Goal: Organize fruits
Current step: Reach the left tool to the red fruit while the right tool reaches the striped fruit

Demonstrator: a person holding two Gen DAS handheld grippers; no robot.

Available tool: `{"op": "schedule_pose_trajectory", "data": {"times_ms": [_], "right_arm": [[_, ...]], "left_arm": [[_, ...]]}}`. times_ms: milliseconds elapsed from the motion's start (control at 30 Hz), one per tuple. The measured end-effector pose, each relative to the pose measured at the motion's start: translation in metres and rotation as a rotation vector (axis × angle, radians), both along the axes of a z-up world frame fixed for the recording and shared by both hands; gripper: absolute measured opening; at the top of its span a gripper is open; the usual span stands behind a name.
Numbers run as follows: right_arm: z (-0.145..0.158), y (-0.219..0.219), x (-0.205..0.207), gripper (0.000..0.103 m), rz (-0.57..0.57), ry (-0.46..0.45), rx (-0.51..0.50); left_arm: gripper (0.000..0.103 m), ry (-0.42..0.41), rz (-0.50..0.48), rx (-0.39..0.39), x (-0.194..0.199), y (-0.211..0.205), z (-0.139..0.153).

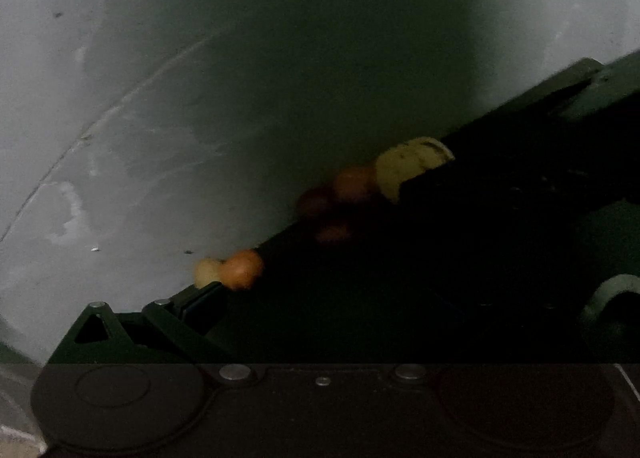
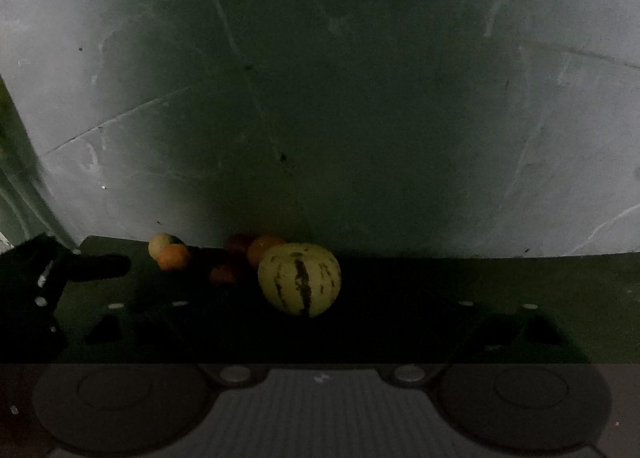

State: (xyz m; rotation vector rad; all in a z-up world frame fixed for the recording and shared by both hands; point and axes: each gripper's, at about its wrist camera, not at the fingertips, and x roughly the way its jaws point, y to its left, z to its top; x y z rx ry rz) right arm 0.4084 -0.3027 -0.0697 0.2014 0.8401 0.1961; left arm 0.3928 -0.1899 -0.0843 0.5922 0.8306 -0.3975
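Both claws are hard to read in this gloom. From the right wrist view, my right claw (image 2: pixel 316 322) seems spread wide, its two dark fingers flanking the frame low at 7 and 5 o'clock, with nothing between them; I judge it empty and unclosed. My left claw (image 1: pixel 348 242) I cannot tell: one finger (image 1: pixel 192 310) shows low at 7 o'clock in its own view, tilted hard, the other side is lost in black. The right view also catches the left claw's body at 9 o'clock, its finger pointing toward the fruit without touching any that I can see.

Straight ahead of the right claw, just past its fingertips, sits the striped melon (image 2: pixel 299 279), pale yellow with dark streaks, resting on the dark bench (image 2: pixel 520 278). I judge I am lined up on it because it is the largest piece and stands nearest, in front of the rest.

Behind it toward 11 o'clock the smaller fruit crowd against the grey wall (image 2: pixel 360 98), probably rolled there and stopped. My count: one striped melon; one small pale round fruit (image 2: pixel 161 244) at the far left; one clear orange (image 2: pixel 173 257) touching it; and a dim cluster (image 2: pixel 256 250) of about three more orange or reddish ones, too dark to separate for certain.

No bowl or basket shows.
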Motion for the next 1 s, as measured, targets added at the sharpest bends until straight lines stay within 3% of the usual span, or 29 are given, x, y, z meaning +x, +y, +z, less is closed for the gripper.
{"op": "schedule_pose_trajectory", "data": {"times_ms": [367, 500, 800, 1000], "right_arm": [[-0.01, -0.001, 0.009, 0.074, 0.023, 0.033, 0.028], [-0.012, -0.002, 0.01, 0.063, 0.036, 0.035, 0.057], [-0.016, -0.008, 0.004, 0.051, 0.034, 0.017, 0.121], [-0.014, -0.012, 0.005, 0.053, 0.02, 0.008, 0.137]], "left_arm": [[0.098, 0.017, -0.035, -0.04, 0.005, 0.004, -0.004], [0.093, 0.02, -0.053, -0.054, 0.004, 0.006, -0.004], [0.079, 0.027, -0.048, -0.08, 0.002, 0.007, 0.0], [0.077, 0.015, -0.042, -0.088, 0.003, 0.005, 0.004]]}}
